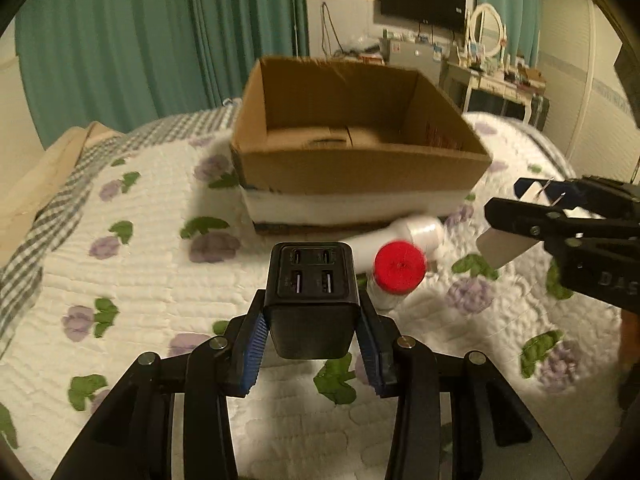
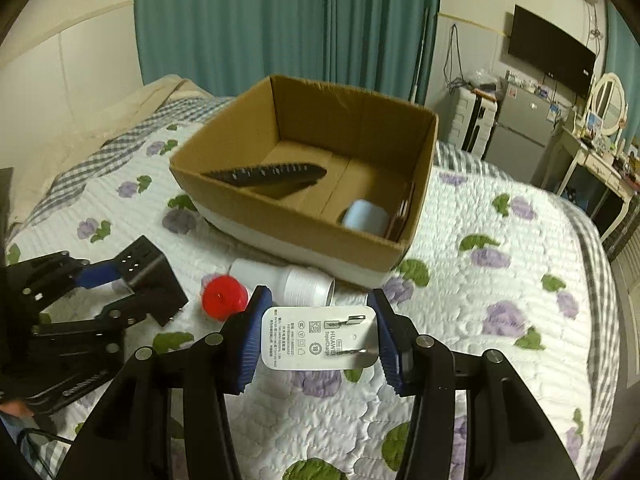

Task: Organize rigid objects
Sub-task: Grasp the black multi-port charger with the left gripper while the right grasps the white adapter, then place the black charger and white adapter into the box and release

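I hold a black charger (image 1: 311,300) in the left tongs (image 1: 312,344) and a white plug (image 2: 320,338) in the right tongs (image 2: 318,340), both above the bed (image 2: 500,272). The box (image 2: 280,216) holds a remote (image 2: 266,174) and a cup (image 2: 366,216); two bottles (image 2: 296,280) remain outside.

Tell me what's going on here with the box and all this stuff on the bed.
A person is tidying small items into the cardboard box on the quilted bed. The left tool grips a black multi-port charger; the right tool grips a white wall charger. Both are held above the quilt, short of the box. Inside it lie a remote control and a pale blue case. A white bottle and a red-capped bottle lie on the quilt outside the box.
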Demonstrator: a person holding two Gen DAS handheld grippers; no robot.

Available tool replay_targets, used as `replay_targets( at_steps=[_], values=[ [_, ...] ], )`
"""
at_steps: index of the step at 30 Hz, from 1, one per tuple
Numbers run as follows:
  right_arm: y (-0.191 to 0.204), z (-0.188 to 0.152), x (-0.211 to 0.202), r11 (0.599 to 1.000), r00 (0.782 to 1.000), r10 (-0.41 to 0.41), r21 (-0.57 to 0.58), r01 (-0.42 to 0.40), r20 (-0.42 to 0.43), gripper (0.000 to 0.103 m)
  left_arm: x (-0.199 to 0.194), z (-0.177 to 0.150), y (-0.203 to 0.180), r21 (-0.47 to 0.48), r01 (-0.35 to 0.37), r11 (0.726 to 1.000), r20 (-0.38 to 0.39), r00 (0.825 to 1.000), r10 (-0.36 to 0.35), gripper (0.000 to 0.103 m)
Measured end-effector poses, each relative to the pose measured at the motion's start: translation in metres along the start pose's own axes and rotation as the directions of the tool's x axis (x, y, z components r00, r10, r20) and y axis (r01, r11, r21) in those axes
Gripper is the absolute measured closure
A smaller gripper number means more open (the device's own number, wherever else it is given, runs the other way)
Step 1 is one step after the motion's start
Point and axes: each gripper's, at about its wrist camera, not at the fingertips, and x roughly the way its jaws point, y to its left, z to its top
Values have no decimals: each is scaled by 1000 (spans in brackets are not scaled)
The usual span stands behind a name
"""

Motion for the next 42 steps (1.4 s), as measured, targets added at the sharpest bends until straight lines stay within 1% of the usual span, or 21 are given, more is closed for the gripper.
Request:
replay_targets(
  at_steps=[7, 11, 15, 19, 22, 27, 34, 39, 40, 41, 42],
  values=[
    [7, 31, -29, 999, 997, 4, -34, -1, 74, 54, -32, 23, 6, -9, 15, 1000, 64, 998, -15, 61],
    [10, 62, -44, 997, 991, -4, -77, 14, 132, 54, -44, 51, 7, -15, 27, 1000, 99, 995, -26, 61],
    [5, 96, -52, 996, 982, -3, -89, 20, 187, 54, -46, 83, 8, -15, 47, 999, 138, 989, -45, 61],
    [-4, 126, -39, 997, 976, 4, -79, 14, 217, 54, -36, 113, 7, -8, 32, 999, 160, 987, -31, 61],
    [-12, 141, -17, 998, 976, 7, -70, 8, 215, 54, -22, 131, 8, -9, 25, 1000, 160, 987, -23, 61],
    [-30, 155, 36, 999, 985, 17, -39, -10, 169, 54, 6, 147, 9, -11, 15, 1000, 152, 988, -13, 61],
    [-43, 142, 102, 1000, 998, 22, -14, -21, 65, 54, 47, 148, 9, -18, 11, 1000, 100, 995, -10, 61],
    [-54, 136, 121, 999, 999, 52, 12, -52, 13, 53, 60, 145, 6, -13, 7, 1000, 75, 997, -6, 61],
    [-56, 135, 120, 999, 999, 46, 18, -47, 13, 50, 60, 145, 5, -11, 7, 1000, 72, 997, -6, 61],
    [-58, 135, 116, 999, 999, 37, 24, -38, 27, 41, 59, 145, 4, -8, 8, 1000, 70, 998, -7, 61],
    [-60, 136, 110, 999, 998, 34, 34, -36, 46, 37, 58, 146, 2, -6, 8, 1000, 69, 998, -8, 61]
  ],
)
